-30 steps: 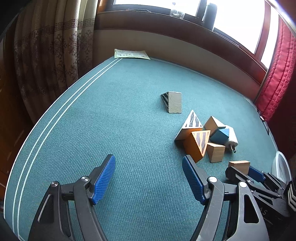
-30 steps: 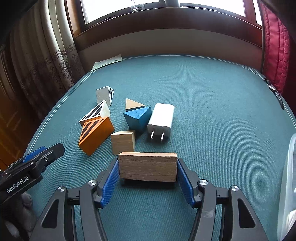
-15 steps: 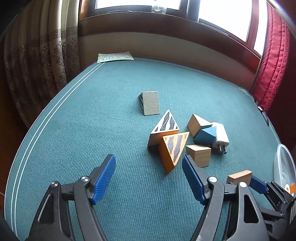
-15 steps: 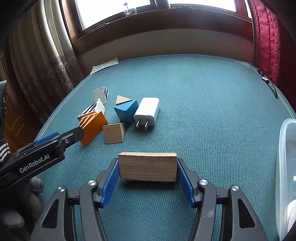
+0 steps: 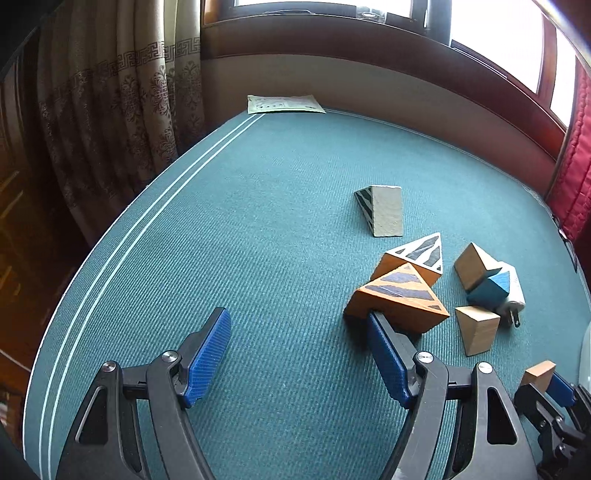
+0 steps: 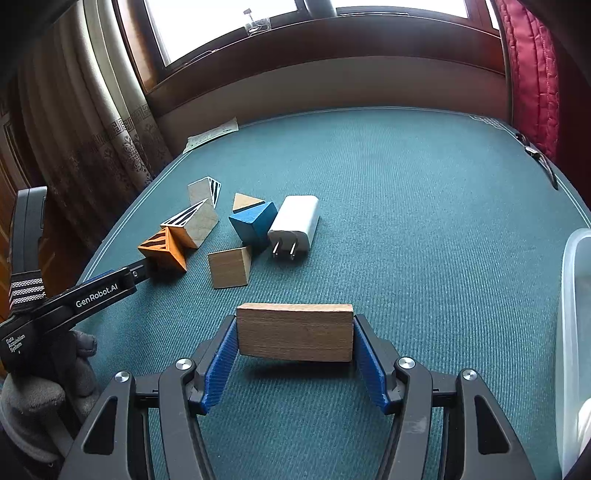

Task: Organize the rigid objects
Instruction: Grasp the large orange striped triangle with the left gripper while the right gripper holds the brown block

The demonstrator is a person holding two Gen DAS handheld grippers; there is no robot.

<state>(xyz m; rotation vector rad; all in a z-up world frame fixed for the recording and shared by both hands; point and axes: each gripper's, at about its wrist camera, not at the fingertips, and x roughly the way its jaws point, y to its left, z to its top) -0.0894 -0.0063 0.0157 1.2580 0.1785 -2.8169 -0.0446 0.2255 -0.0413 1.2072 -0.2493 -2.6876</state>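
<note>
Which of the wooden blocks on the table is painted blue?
The blue wedge block, leaning against the white charger plug. The other loose blocks are plain wood or orange or pale with black stripes.

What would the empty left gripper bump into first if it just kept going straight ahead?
Mostly bare green tabletop. The left gripper is open, but one finger already sits at the orange striped wedge, so that block would likely be nudged first; depth is unclear.

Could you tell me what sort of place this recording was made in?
Probably a room in a home or hotel, not a lab. A teal cloth-covered table stands under a wood-framed window, with patterned beige curtains on one side and a red drape on the other.
</note>
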